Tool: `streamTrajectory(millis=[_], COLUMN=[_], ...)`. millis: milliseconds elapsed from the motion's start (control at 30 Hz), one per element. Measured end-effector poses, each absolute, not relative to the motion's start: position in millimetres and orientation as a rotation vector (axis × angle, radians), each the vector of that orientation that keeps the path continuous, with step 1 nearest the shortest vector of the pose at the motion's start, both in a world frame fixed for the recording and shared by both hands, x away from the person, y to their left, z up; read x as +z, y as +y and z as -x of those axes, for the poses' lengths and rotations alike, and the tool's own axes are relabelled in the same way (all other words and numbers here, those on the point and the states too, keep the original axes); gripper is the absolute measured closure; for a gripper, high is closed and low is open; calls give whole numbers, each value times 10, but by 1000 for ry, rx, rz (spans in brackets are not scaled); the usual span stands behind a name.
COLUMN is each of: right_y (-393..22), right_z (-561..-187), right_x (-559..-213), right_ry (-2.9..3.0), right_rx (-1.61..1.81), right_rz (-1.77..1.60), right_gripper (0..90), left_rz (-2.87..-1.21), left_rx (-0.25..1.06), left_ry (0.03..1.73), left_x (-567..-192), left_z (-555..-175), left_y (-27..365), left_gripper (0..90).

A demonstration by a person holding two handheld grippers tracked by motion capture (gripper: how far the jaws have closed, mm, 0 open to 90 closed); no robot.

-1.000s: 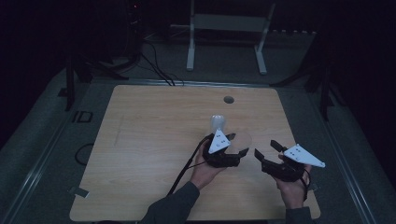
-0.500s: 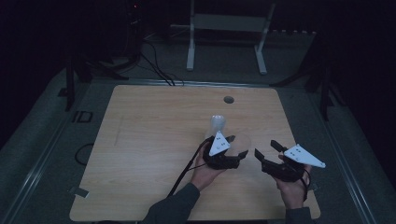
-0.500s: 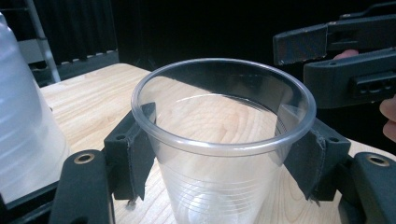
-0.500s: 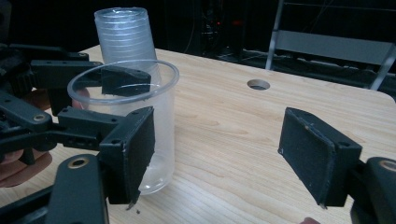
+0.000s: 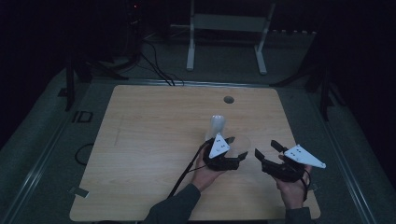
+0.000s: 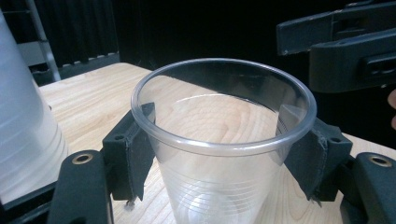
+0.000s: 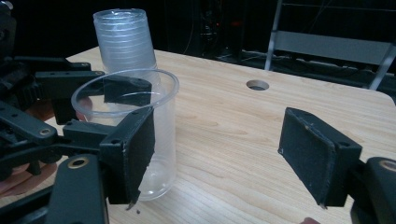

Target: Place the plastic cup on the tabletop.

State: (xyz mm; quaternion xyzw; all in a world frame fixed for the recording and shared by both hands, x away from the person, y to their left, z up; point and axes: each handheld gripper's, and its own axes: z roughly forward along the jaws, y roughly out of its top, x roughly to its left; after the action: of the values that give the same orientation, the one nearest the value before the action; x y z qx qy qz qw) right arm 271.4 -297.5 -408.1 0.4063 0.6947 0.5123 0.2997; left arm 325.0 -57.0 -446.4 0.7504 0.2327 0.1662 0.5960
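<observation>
A single clear plastic cup (image 6: 219, 140) stands upright on the wooden table (image 5: 149, 140), and my left gripper (image 6: 219, 154) is shut on it, one pad pressing each side just under the rim. From above, that cup (image 5: 241, 143) is at the front right of the table, with the left gripper (image 5: 239, 148) around it. A stack of several clear cups (image 5: 217, 126) stands just behind it; the stack (image 7: 123, 42) rises behind the held cup (image 7: 135, 135) in the right gripper view. My right gripper (image 5: 267, 150) is open beside the cup, its jaws wide apart (image 7: 224, 154) with nothing between them.
A round hole (image 5: 229, 99) is cut in the table near its far edge. A black cable (image 5: 184, 170) trails from the left gripper toward the front edge. A metal stand (image 5: 226, 23) is on the dark floor beyond the table.
</observation>
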Motion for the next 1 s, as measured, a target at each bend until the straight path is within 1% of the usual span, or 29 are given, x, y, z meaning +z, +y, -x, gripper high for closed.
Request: streamTrajectory(millis=[1000], right_y=[-2962], right_z=[-2717], right_x=[-4098], right_ry=[1843], right_rx=[1362], right_rz=[-1087], right_gripper=[267], left_rz=[-1767], left_rx=[381], left_ry=[539], left_x=[-4678], left_z=[-3268], left_y=[-645], left_gripper=[288])
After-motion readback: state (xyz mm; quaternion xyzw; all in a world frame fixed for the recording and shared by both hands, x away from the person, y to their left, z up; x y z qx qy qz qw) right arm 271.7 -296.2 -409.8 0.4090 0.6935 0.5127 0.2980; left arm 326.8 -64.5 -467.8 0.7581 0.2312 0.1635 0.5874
